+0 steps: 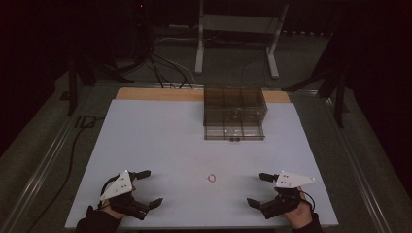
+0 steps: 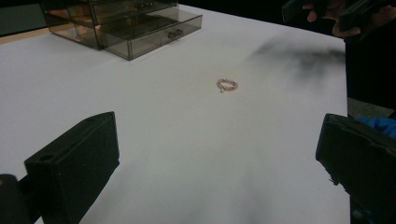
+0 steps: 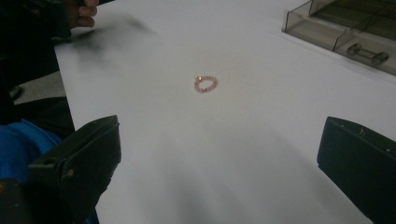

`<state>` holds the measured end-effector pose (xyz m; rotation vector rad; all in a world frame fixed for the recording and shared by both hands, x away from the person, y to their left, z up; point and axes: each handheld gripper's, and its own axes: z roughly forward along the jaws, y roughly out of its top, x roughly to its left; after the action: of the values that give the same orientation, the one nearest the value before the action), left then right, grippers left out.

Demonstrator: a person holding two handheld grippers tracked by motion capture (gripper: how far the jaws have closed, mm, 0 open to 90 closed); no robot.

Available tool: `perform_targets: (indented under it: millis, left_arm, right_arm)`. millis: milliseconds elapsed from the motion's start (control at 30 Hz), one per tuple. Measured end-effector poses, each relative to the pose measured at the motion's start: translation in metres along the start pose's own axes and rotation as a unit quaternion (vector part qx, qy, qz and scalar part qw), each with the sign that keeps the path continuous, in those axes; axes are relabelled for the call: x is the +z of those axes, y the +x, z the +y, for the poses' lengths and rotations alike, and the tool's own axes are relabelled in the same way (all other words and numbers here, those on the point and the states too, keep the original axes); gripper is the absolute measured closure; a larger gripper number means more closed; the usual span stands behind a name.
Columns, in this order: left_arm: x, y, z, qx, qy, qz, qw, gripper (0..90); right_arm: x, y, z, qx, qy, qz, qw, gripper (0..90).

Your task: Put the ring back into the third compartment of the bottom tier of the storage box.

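High view: at the near left of the white counter (image 1: 160, 141), the left gripper (image 1: 145, 188) rests with jaws spread wide, holding nothing. A small pink beaded ring (image 1: 212, 178) lies between the grippers on the bare surface. Farther back stands a smoky transparent plastic drawer box (image 1: 234, 113). At right, the right gripper (image 1: 260, 189) also has its jaws apart and empty.

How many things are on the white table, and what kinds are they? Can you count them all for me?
Bracelet: 1, small and pink, lying between the two grippers.
Drawer box: 1, clear and smoky, at the far side of the table.
Grippers: 2, the left gripper and the right gripper, both open.
Total: 4
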<state>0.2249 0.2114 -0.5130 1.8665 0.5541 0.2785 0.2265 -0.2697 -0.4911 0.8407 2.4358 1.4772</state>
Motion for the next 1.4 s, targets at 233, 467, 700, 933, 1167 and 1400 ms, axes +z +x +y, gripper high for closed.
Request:
perform_targets:
  millis: [233, 467, 700, 933, 1167, 1400]
  left_arm:
    - [0.000, 0.000, 0.000, 0.000, 0.001, -0.001, 1.0000, 0.5]
    - [0.000, 0.001, 0.000, -0.001, 0.000, -0.001, 1.0000, 0.6]
    - [0.000, 0.001, 0.000, -0.001, -0.002, 0.000, 1.0000, 0.6]
    - [0.000, 0.000, 0.000, 0.000, -0.001, 0.000, 1.0000, 0.5]
    - [0.000, 0.000, 0.000, 0.001, 0.000, 0.000, 1.0000, 0.6]
    - [0.000, 0.000, 0.000, 0.002, -0.001, -0.001, 1.0000, 0.5]
  right_arm:
    - [-0.001, 0.003, 0.004, -0.010, -0.005, -0.005, 0.9999, 0.0]
    - [0.000, 0.000, 0.008, -0.009, -0.018, -0.010, 0.9997, 0.0]
    - [0.000, -0.001, 0.015, -0.021, -0.032, -0.023, 0.9990, 0.0]
    - [0.003, -0.002, 0.021, -0.022, -0.036, -0.024, 0.9989, 0.0]
    - [0.008, -0.001, 0.027, -0.029, -0.043, -0.034, 0.9981, 0.0]
    - [0.012, -0.005, 0.031, -0.020, -0.046, -0.034, 0.9982, 0.0]
